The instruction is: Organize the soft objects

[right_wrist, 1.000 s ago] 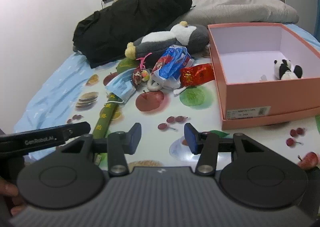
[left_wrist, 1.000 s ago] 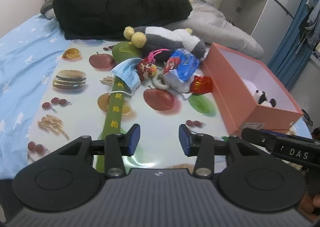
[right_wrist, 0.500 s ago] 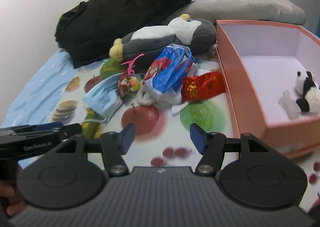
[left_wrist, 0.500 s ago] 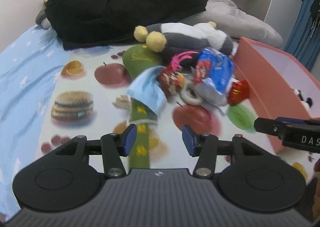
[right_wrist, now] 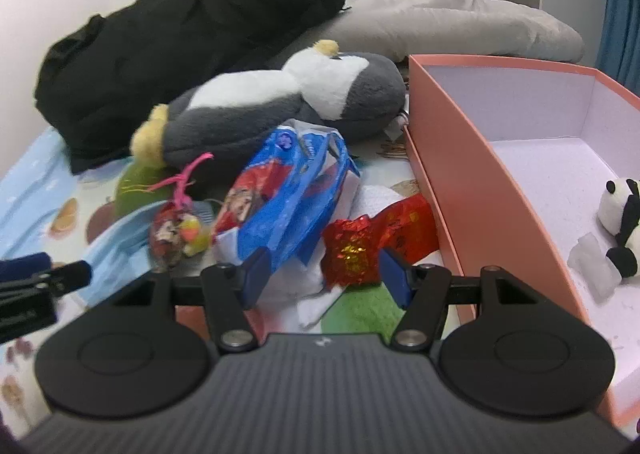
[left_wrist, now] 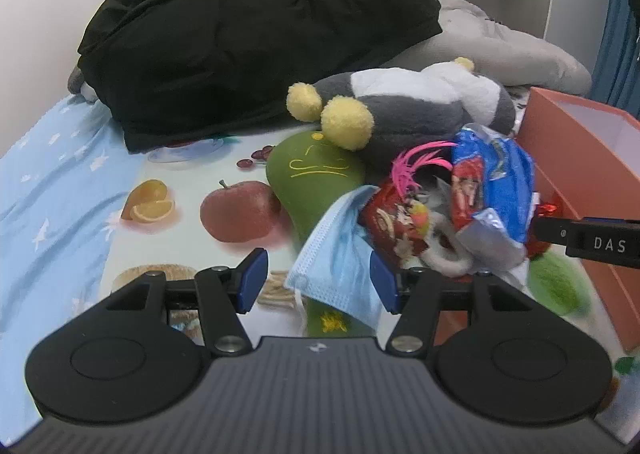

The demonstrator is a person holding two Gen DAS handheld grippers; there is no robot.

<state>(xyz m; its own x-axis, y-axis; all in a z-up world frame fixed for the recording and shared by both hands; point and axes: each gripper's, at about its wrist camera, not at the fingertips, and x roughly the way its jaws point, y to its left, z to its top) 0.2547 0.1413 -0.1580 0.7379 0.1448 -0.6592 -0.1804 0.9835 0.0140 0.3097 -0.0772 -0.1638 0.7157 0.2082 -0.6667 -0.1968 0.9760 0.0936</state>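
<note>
Right wrist view: only the panda plush [right_wrist: 620, 222] sits in the pink box [right_wrist: 480, 158]; the near-left pile [right_wrist: 288, 190] remains, both grippers [right_wrist: 324, 274] [left_wrist: 318, 280] wide open, empty

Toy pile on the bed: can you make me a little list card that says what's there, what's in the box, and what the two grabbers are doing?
pile: grey and white plush penguin, blue snack bag, red foil packet, blue face mask, green plush
box: orange box, open top
in box: small panda plush
left gripper: open, pointed at the face mask, holding nothing
right gripper: open, red foil packet between its fingers, not gripped
behind pile: black coat, grey quilt
</note>
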